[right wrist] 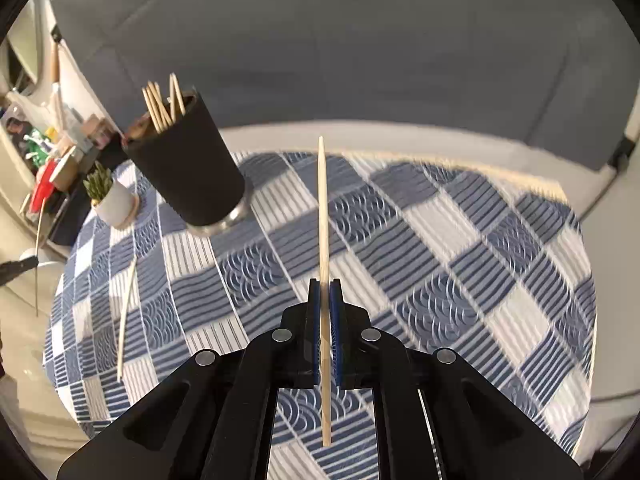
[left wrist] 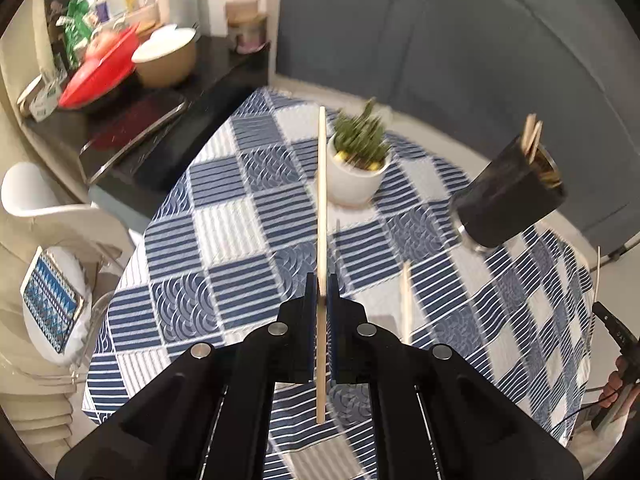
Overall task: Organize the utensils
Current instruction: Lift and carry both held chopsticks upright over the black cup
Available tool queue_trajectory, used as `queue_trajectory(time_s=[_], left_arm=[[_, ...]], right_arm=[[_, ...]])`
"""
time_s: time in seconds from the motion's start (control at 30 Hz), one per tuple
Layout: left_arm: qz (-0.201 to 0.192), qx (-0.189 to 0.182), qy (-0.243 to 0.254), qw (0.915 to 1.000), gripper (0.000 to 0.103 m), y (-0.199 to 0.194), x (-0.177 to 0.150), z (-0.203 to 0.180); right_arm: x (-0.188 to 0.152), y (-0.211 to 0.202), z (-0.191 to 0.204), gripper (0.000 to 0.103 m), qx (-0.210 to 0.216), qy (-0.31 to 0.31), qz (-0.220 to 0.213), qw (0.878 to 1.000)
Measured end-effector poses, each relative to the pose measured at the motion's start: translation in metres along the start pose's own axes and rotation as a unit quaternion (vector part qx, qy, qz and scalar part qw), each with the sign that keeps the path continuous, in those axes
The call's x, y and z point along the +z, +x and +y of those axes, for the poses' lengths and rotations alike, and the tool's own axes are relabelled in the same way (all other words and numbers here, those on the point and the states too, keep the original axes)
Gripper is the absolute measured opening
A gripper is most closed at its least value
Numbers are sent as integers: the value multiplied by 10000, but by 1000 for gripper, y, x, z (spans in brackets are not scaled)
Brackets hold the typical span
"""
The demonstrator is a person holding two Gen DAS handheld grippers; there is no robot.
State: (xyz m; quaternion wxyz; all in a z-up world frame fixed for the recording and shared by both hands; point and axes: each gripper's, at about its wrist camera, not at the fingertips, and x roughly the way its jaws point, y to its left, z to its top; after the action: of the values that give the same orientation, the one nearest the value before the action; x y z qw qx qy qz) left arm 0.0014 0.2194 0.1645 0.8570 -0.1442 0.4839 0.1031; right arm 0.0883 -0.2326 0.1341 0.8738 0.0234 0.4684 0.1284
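Overhead, blue-checked round table (right wrist: 460, 220) beside grey sofa (right wrist: 360, 40).

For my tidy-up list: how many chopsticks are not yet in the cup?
3: one in the left gripper, one in the right gripper, one lying on the table left of the cup. Others may be hidden.

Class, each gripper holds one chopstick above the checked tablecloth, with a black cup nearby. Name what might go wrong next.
1. Each chopstick is pinched at a single spot, so it may pivot or slip.
2. The black cup already holds several sticks; a new tip could snag on them.
3. The potted plant beside the cup may get knocked.
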Motion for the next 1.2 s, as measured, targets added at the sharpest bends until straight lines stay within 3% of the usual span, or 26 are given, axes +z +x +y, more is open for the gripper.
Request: queue_trajectory(time_s=[0.3, 0.5, 0.7, 0.77, 0.83, 1.03, 1.2], left_arm=[[-418, -247, 212, 9986, 5, -12, 45, -69], [-702, -619, 285, 9952, 5, -7, 72, -108], [-856, -936, 366, 9912, 5, 0, 97, -142], [-920, -1342, 342, 9861, 5, -1, 103, -151], [-1036, -1489, 371, 9827, 5, -5, 108, -161], [-1311, -1807, 663, 9725, 5, -6, 123, -194], [-1644, -2041, 718, 9624, 5, -1, 131, -211]], right_arm=[[64, -15, 15, 5, 280, -613, -620, 9958], [100, -17, 40, 5, 795, -1118, -988, 9856], [130, -10, 68, 5, 1273, -1564, -1336, 9703], [141, -6, 76, 5, 1447, -1676, -1426, 9647], [151, -2, 82, 5, 1636, -1748, -1527, 9588], [172, 2, 78, 5, 2593, -1508, -2176, 9288], [184, 17, 75, 5, 2995, -1290, -2254, 9181]])
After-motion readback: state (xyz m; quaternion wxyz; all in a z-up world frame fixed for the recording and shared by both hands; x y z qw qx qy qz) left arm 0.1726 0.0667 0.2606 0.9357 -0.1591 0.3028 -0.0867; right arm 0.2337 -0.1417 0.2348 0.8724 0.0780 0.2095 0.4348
